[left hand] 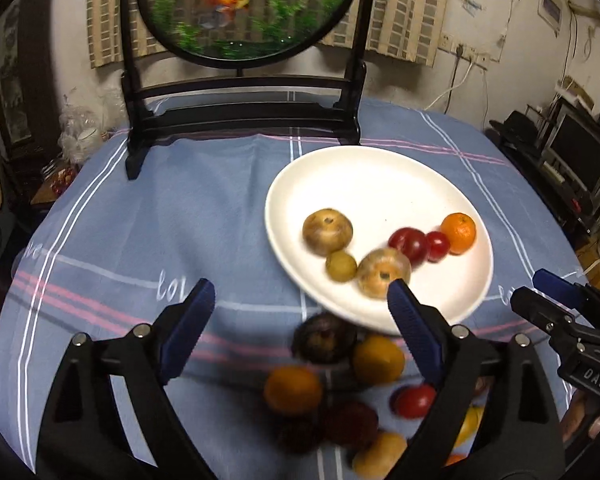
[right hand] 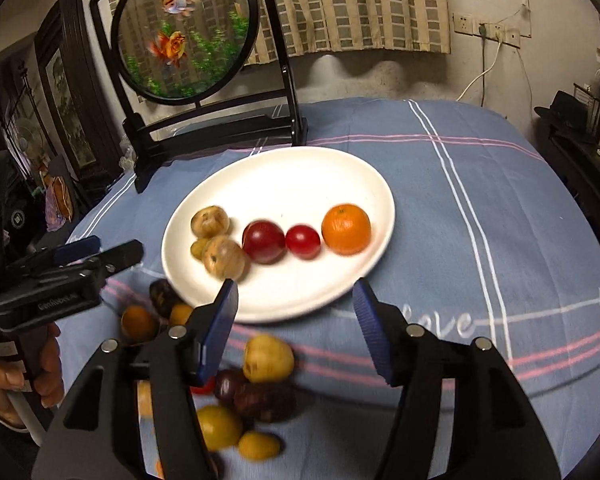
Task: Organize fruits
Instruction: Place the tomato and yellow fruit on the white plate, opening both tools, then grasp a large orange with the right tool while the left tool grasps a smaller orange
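Fingers (left hand: 188,332) of the left gripper (left hand: 300,308) are seen spread wide in the left wrist view, with nothing clamped between them; no fruit is touched by either blue pad. Beyond the tips, the white plate (left hand: 380,176) is set on the blue checked tablecloth (left hand: 140,220); six fruits are counted on it: two brown russet fruits (left hand: 327,232), a small green fruit (left hand: 341,266), a dark red fruit (left hand: 409,243), a small red fruit (left hand: 437,245) and an orange mandarin (left hand: 458,233). Below the plate's near rim, a loose pile of fruit (left hand: 332,384) is left on the cloth between the fingers; purple, yellow-orange and red pieces are made out, though blur prevents an exact count. At the right edge, the right gripper (left hand: 540,292) is partly shown.

In the right wrist view, the right gripper (right hand: 296,300) is likewise seen with its fingers (right hand: 220,320) apart and empty, less widely than the left; the plate (right hand: 292,172) lies just ahead of the tips, with the red fruits and the mandarin (right hand: 346,229) lined up in a row. The unsorted pile (right hand: 240,392) lies near the left finger and below it; the left gripper (right hand: 100,256) is held at the left edge by a hand (right hand: 20,372).

Progress is judged as partial: roughly half the fruit is plated; the remainder is still to be picked from the cloth.
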`<move>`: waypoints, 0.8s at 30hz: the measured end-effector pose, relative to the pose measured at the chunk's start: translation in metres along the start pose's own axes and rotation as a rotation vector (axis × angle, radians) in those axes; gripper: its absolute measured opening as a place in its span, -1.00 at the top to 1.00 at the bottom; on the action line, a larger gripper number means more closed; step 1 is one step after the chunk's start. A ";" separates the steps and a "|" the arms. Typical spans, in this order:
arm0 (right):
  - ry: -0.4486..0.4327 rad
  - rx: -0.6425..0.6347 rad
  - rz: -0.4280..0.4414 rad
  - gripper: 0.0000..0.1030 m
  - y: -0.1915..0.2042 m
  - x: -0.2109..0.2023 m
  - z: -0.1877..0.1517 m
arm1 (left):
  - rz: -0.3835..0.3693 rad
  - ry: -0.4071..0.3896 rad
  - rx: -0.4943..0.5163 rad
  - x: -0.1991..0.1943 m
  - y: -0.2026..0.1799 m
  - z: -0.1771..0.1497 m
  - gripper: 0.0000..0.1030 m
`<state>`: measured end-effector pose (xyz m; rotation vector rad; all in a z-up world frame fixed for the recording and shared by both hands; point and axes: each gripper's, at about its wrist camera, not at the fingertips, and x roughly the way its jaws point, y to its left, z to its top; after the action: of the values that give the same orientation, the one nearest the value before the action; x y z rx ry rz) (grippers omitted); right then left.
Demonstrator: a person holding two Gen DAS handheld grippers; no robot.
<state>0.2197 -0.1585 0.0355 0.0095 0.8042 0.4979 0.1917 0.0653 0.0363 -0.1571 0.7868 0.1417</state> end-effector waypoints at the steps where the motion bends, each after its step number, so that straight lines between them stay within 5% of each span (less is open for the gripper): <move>1: 0.002 -0.002 -0.011 -0.18 0.000 -0.006 -0.006 | -0.007 0.001 -0.001 -0.004 0.002 -0.006 -0.78; 11: 0.063 0.030 0.002 -0.24 0.000 -0.018 -0.052 | -0.004 0.022 0.022 -0.027 0.013 -0.053 -0.80; 24: 0.167 -0.177 0.146 -0.25 0.053 -0.033 -0.099 | 0.008 0.005 0.013 -0.021 0.028 -0.063 -0.81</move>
<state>0.1093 -0.1429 -0.0013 -0.1392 0.9240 0.7140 0.1281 0.0793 0.0050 -0.1424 0.7930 0.1441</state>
